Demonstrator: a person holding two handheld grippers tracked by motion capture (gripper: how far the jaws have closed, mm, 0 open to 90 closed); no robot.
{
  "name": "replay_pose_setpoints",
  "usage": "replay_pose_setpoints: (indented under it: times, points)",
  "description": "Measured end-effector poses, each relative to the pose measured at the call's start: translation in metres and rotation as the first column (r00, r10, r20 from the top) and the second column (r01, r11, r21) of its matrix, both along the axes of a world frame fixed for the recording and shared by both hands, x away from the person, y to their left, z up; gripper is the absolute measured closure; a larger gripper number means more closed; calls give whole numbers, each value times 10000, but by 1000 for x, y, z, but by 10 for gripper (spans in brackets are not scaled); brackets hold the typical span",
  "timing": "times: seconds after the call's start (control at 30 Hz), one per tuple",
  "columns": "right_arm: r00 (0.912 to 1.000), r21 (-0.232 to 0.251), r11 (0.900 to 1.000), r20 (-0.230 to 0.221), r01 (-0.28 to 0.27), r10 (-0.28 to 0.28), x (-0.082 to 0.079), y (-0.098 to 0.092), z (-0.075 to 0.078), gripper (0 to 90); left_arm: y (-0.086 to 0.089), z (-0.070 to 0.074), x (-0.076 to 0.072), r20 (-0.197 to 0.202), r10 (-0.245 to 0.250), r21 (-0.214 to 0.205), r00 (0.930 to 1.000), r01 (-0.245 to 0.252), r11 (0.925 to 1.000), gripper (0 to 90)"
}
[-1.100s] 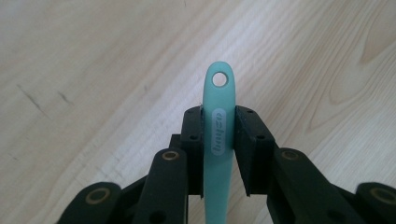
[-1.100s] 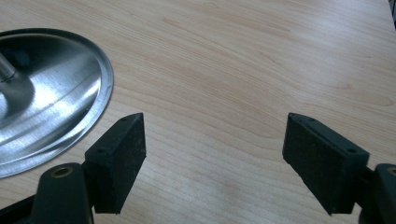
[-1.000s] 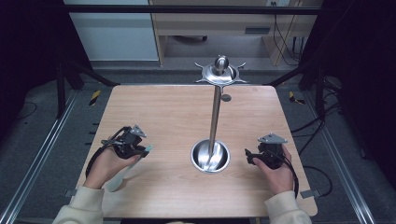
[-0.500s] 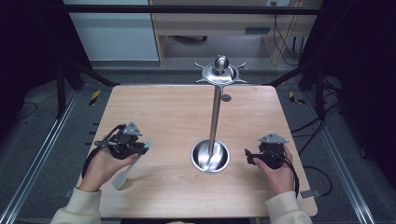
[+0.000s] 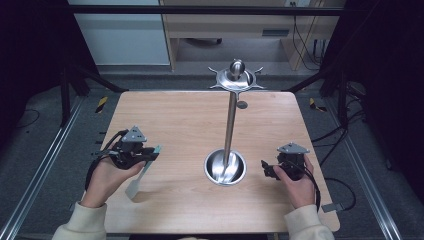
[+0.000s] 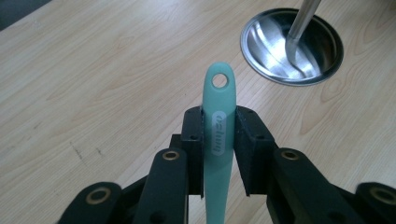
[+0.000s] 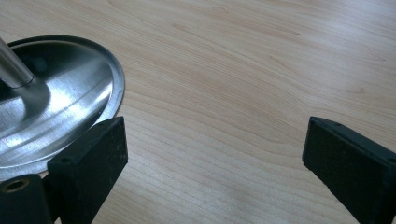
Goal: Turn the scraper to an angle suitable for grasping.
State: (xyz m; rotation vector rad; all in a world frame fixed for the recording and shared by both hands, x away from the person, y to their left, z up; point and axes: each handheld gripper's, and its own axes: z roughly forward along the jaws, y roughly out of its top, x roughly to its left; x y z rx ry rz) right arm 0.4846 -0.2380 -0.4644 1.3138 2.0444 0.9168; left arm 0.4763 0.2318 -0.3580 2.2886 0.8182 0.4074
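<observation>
While the left gripper (image 6: 218,140) clamps a teal utensil handle (image 6: 218,116), the right gripper (image 7: 215,154) gapes empty. Likely next — hanging its hole on the steel stand (image 5: 230,130), top centre

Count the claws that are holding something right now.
1. The left claw is shut on the teal utensil handle, at the table's left side. The right claw, beside the steel stand's base, is open with bare wood between its jaws.
</observation>
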Motion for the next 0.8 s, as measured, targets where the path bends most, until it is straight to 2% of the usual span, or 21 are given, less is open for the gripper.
replay_pose_setpoints:
  times: [0.33, 0.43, 0.6, 0.7, 0.8]
  points:
    - [10000, -111, 9999, 36, 41, -41, 0, 0, 0, 94, -17, 10, -12, 458, -574, -325, 9973, 589, 9977, 742]
    - [9995, -247, 9994, 185, 241, -236, -1, -1, 0, 103, -22, 14, -13, 632, -575, -583, 9963, 612, 9964, 742]
    - [9994, -422, 9990, 325, 145, -132, -1, 0, 0, 105, -35, 16, -20, 1109, -868, -782, 9900, 957, 9923, 742]
    - [9995, -412, 9991, 301, 114, -102, 0, 0, -1, 105, -40, 16, -22, 1098, -1016, -867, 9887, 1113, 9900, 742]
    - [9989, -369, 9993, 461, 113, -96, 1, -2, -1, 105, -44, 15, -24, 1046, -1157, -819, 9878, 1245, 9888, 742]
